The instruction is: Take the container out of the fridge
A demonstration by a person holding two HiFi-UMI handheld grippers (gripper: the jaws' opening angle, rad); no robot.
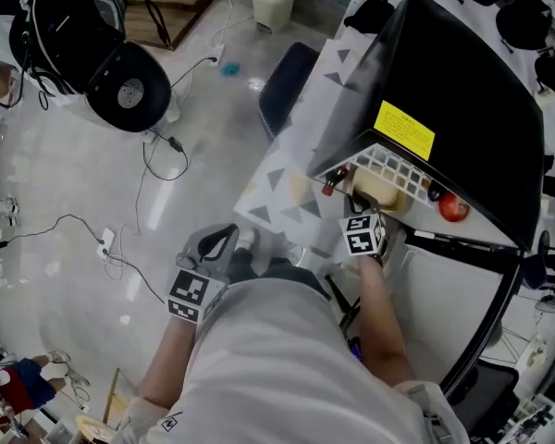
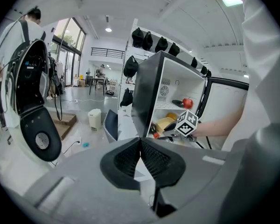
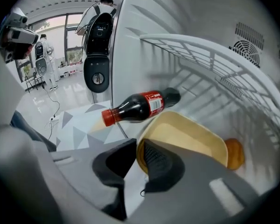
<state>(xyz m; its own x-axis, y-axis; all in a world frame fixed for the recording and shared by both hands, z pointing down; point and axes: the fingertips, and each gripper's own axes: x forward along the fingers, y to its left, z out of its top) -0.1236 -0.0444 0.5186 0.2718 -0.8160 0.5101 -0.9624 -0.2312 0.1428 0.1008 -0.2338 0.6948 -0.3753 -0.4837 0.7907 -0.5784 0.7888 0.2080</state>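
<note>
Container [image 3: 189, 134] rim pinched between right gripper [image 3: 139, 144] fingers; left gripper [image 2: 140, 141] fingers pressed together

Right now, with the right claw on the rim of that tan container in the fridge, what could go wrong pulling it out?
The right claw pinches only the near rim of the tan container, so it may tilt or slip free when lifted. The cola bottle lies on its side close beside it, cap toward the opening; dragging the container could roll it out. The wire shelf sits low overhead and might get bumped.
</note>
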